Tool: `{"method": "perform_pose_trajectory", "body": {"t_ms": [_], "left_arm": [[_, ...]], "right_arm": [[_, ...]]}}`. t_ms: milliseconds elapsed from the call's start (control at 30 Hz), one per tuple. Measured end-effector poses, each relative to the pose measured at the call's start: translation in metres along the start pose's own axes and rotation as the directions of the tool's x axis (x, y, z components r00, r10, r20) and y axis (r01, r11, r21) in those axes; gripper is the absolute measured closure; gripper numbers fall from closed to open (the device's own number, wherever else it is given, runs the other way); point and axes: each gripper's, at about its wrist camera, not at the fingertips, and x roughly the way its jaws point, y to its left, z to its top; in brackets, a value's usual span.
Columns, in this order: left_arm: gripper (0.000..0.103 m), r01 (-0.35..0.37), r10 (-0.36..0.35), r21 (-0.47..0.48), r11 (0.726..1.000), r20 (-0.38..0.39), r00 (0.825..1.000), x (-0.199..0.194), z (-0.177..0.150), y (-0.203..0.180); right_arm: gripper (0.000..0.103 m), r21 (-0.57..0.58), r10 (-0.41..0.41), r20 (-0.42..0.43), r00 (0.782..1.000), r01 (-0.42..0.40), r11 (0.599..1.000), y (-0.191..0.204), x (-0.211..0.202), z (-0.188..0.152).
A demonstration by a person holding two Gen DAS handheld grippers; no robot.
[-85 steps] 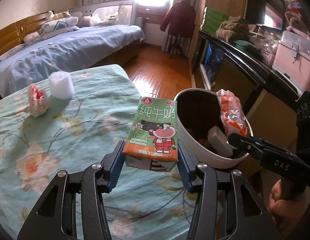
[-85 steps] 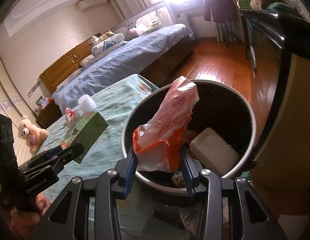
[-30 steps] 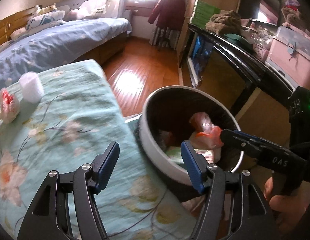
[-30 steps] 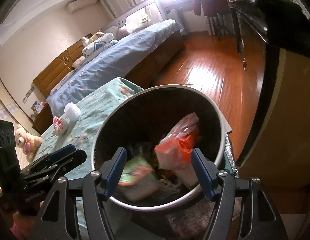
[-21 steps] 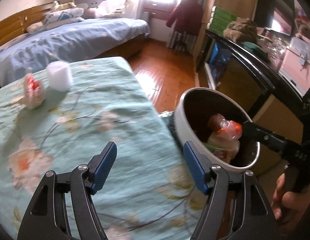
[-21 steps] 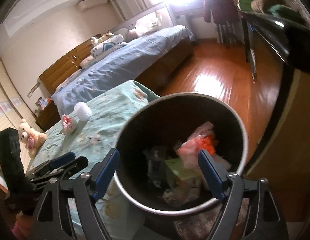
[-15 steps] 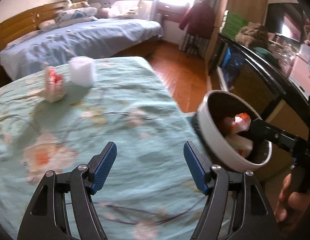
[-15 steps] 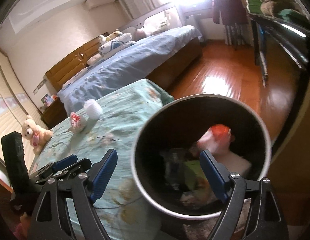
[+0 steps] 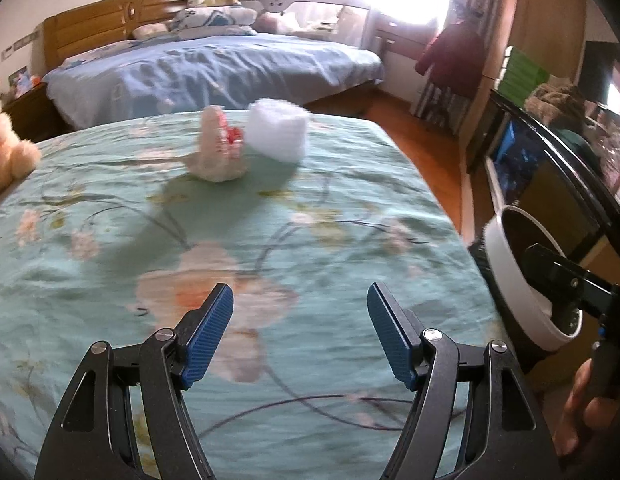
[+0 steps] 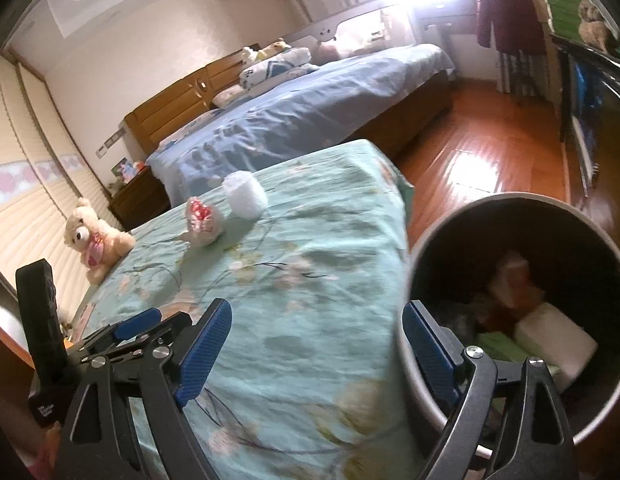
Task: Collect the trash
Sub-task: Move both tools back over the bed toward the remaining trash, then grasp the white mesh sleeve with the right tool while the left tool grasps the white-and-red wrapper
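Note:
A crumpled pink-and-red wrapper (image 9: pixel 218 151) and a white foam wad (image 9: pixel 278 130) lie on the green floral bedspread (image 9: pixel 110 216), far ahead of my left gripper (image 9: pixel 300 334), which is open and empty above the bed. Both also show in the right wrist view, the wrapper (image 10: pixel 202 216) and the wad (image 10: pixel 245 194). My right gripper (image 10: pixel 315 344) is open and empty over the bed's edge, beside the round bin (image 10: pixel 597 236). The bin holds a milk carton, an orange wrapper and a white block. The bin (image 9: pixel 505 280) sits at the right in the left wrist view.
A teddy bear (image 10: pixel 94 242) sits at the bed's left side. A second bed with blue sheets (image 9: pixel 214 68) stands beyond. A dark TV cabinet (image 9: pixel 549 168) runs along the right, with wooden floor (image 10: pixel 481 152) between. The left gripper (image 10: pixel 110 340) shows at lower left of the right wrist view.
Both grippers let go of the milk carton and the orange wrapper, which now lie in the bin. Both have since swung left, away from the bin, toward the bed.

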Motion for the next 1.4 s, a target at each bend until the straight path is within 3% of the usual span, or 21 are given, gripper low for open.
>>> {"method": "perform_pose_trajectory", "body": {"t_ms": [500, 900, 1067, 1333, 1400], "left_arm": [[0.032, -0.081, 0.08, -0.069, 0.994, -0.009, 0.997, 0.016, 0.016, 0.054], [0.032, -0.114, 0.114, -0.091, 0.989, -0.008, 0.993, 0.049, 0.055, 0.074], [0.032, -0.106, 0.106, -0.083, 0.991, -0.007, 0.994, 0.065, 0.07, 0.076], [0.032, -0.099, 0.099, -0.065, 0.993, 0.0, 0.995, 0.088, 0.086, 0.078], [0.032, -0.094, 0.095, -0.062, 0.994, 0.004, 0.995, 0.091, 0.088, 0.078]], "right_arm": [[0.014, -0.062, 0.049, -0.073, 0.996, -0.053, 0.997, 0.033, 0.077, 0.018], [0.016, -0.064, 0.105, -0.122, 0.987, -0.113, 0.992, 0.043, 0.146, 0.056], [0.029, -0.049, 0.128, -0.146, 0.981, -0.136, 0.989, 0.043, 0.172, 0.073], [0.034, -0.048, 0.17, -0.166, 0.971, -0.181, 0.982, 0.053, 0.204, 0.093], [0.04, -0.063, 0.169, -0.164, 0.972, -0.182, 0.981, 0.058, 0.21, 0.097]]}}
